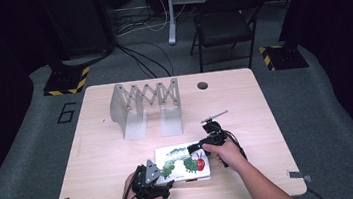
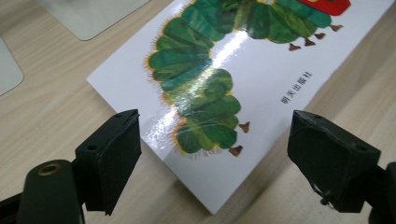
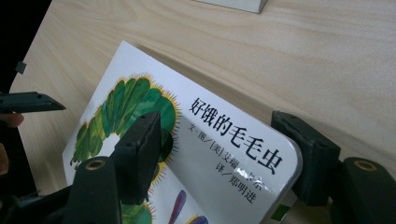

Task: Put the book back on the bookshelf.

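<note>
A white picture book (image 1: 183, 155) with a green caterpillar on its cover lies near the table's front edge. My right gripper (image 1: 199, 147) comes at the book's right corner; in the right gripper view (image 3: 224, 149) one jaw rests on the cover (image 3: 140, 70) and the other presses the corner's edge, so it is shut on the book. My left gripper (image 1: 168, 182) sits at the book's near-left corner. In the left gripper view (image 2: 215, 158) its jaws stand wide apart on either side of that corner of the book (image 2: 261, 79), not touching it.
A grey expanding book rack (image 1: 145, 105) stands upright at the back of the wooden table (image 1: 100, 153), with a round cable hole (image 1: 202, 85) to its right. A folding chair (image 1: 226, 23) and floor cables lie beyond the table.
</note>
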Action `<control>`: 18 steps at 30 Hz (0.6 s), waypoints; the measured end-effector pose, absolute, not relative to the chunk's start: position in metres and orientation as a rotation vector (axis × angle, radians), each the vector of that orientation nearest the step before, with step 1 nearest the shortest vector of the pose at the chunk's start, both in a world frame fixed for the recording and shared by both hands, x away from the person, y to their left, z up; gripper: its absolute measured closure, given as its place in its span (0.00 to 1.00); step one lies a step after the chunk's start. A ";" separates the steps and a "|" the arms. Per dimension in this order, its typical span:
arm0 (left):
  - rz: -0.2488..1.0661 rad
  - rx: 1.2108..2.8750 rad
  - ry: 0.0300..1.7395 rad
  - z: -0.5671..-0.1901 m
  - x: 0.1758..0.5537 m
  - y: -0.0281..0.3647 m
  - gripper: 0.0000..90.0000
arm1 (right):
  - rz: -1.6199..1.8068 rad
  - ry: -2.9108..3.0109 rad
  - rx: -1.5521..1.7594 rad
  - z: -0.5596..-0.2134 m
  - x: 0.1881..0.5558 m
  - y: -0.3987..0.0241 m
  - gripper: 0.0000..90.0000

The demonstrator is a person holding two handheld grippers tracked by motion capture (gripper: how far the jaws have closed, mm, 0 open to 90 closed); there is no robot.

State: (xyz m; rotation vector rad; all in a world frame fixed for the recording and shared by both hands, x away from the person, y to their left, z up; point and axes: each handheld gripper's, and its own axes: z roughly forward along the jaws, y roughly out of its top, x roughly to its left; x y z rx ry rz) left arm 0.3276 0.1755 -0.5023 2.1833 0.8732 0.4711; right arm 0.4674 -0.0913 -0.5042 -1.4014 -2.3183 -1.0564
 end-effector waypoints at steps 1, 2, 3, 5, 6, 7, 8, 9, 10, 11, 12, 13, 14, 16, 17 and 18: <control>0.455 2.193 0.876 -0.502 0.330 0.176 0.19 | -1.056 -2.319 -1.401 -0.504 0.467 -0.091 0.39; 0.440 2.190 0.875 -0.501 0.334 0.176 0.19 | -1.056 -2.319 -1.401 -0.504 0.467 -0.091 0.38; 0.440 2.190 0.875 -0.501 0.334 0.176 0.19 | -1.056 -2.319 -1.401 -0.504 0.467 -0.091 0.38; 0.425 2.196 0.880 -0.500 0.337 0.177 0.19 | -1.059 -2.318 -1.403 -0.504 0.467 -0.091 0.38; 0.424 2.193 0.886 -0.500 0.340 0.176 0.19 | -1.058 -2.322 -1.397 -0.504 0.468 -0.091 0.38; 0.424 2.193 0.886 -0.500 0.340 0.176 0.19 | -1.058 -2.322 -1.397 -0.504 0.468 -0.091 0.38; 0.428 2.185 0.895 -0.501 0.342 0.175 0.19 | -1.057 -2.320 -1.399 -0.504 0.467 -0.091 0.38; 0.412 2.196 0.895 -0.501 0.344 0.175 0.19 | -1.057 -2.320 -1.399 -0.504 0.467 -0.091 0.38; 0.416 2.188 0.908 -0.502 0.346 0.175 0.19 | -1.057 -2.319 -1.399 -0.504 0.467 -0.091 0.38; 0.392 2.207 0.914 -0.501 0.347 0.175 0.19 | -1.057 -2.319 -1.398 -0.504 0.467 -0.091 0.38; 0.395 2.203 0.926 -0.502 0.349 0.175 0.17 | -1.057 -2.319 -1.399 -0.504 0.468 -0.091 0.38; 0.368 2.194 0.940 -0.503 0.351 0.175 0.16 | -1.059 -2.319 -1.400 -0.504 0.467 -0.091 0.39; 0.360 2.191 0.942 -0.503 0.352 0.175 0.16 | -1.057 -2.320 -1.397 -0.504 0.468 -0.091 0.38; 0.340 2.198 0.943 -0.505 0.356 0.174 0.14 | -1.063 -2.329 -1.388 -0.505 0.468 -0.092 0.38; 0.330 2.167 0.962 -0.507 0.356 0.174 0.11 | -1.062 -2.331 -1.389 -0.505 0.468 -0.091 0.39; 0.330 2.167 0.962 -0.507 0.356 0.174 0.09 | -1.062 -2.331 -1.389 -0.505 0.468 -0.091 0.39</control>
